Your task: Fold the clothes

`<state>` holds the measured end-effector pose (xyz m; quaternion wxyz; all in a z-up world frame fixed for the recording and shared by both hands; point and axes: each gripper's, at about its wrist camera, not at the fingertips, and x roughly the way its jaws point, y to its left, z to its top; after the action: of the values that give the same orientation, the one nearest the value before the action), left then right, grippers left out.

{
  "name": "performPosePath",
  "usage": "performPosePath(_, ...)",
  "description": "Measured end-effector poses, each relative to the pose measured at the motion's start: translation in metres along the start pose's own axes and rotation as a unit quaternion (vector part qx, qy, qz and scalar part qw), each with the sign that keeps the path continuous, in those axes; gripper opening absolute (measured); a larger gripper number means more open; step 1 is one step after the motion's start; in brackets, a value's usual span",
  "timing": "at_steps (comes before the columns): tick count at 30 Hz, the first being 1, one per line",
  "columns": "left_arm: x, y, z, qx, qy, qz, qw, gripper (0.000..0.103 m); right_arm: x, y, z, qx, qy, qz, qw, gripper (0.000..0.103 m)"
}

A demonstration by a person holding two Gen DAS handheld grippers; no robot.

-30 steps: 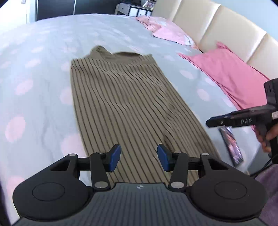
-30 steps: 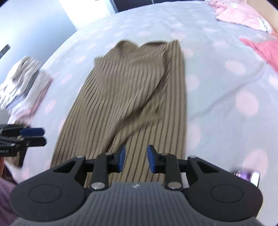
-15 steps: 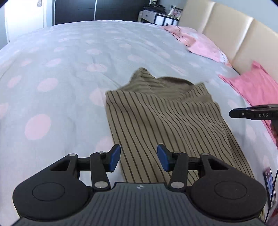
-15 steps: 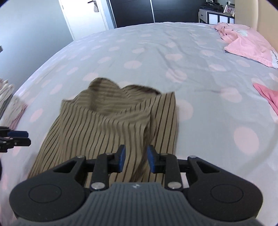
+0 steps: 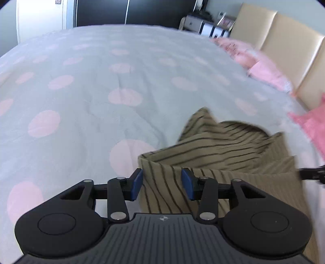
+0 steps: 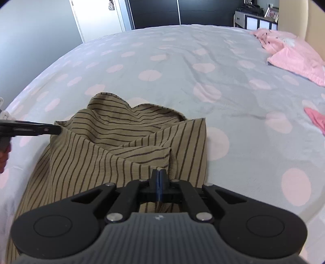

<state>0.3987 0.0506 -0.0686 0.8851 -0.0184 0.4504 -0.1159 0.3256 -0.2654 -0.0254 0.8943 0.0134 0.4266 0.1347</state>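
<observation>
An olive garment with dark stripes lies bunched on the grey bedspread with pink dots. A lifted fold rises over its far part. My left gripper is open, and a corner of the garment's left edge sits between its blue pads. In the right wrist view it comes in from the left at that edge. My right gripper is shut, pads together on a fold of the garment near its right side. Its dark tip shows at the right edge of the left wrist view.
Pink pillows or clothes lie along the beige headboard at the right. A darker pink piece is nearer. A white door, dark wardrobe and a dresser stand beyond the bed.
Both grippers moved forward along the garment toward its far end. The right gripper went from slightly open to shut. The flat garment has bunched into raised folds.
</observation>
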Motion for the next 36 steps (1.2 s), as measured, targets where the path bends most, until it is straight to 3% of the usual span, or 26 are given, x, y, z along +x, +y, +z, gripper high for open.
performPosePath(5, 0.011, 0.009, 0.001, -0.025, 0.001, 0.025, 0.9994, 0.036, -0.008, 0.002, 0.010, -0.004, -0.007, 0.003, 1.000, 0.000)
performPosePath(11, -0.036, 0.018, 0.001, -0.021, -0.026, 0.022, 0.9992, 0.037, -0.022, 0.012, 0.027, 0.024, -0.005, 0.042, 0.999, 0.000)
performPosePath(17, -0.097, 0.020, -0.018, 0.028, -0.025, 0.029, 0.9989, 0.041, -0.033, 0.068, 0.045, 0.015, -0.002, 0.091, 0.996, 0.000)
performPosePath(21, -0.128, 0.022, -0.036, 0.048, -0.029, 0.014, 0.9983, 0.043, -0.028, 0.117, 0.057, -0.009, 0.001, 0.094, 0.996, 0.000)
performPosePath(28, -0.131, 0.025, -0.051, 0.057, -0.018, 0.000, 0.9982, 0.043, 0.011, 0.187, 0.069, -0.031, 0.027, 0.081, 0.996, 0.000)
performPosePath(32, -0.128, 0.025, -0.056, 0.062, -0.009, -0.013, 0.9979, 0.043, 0.039, 0.208, 0.068, -0.043, 0.037, 0.056, 0.997, 0.001)
performPosePath(35, -0.125, 0.025, -0.060, 0.066, -0.003, -0.022, 0.9976, 0.043, 0.047, 0.209, 0.066, -0.032, 0.041, 0.065, 0.997, 0.009)
performPosePath(36, -0.124, 0.025, -0.061, 0.068, -0.001, -0.025, 0.9974, 0.043, 0.048, 0.208, 0.066, -0.027, 0.041, 0.071, 0.996, 0.021)
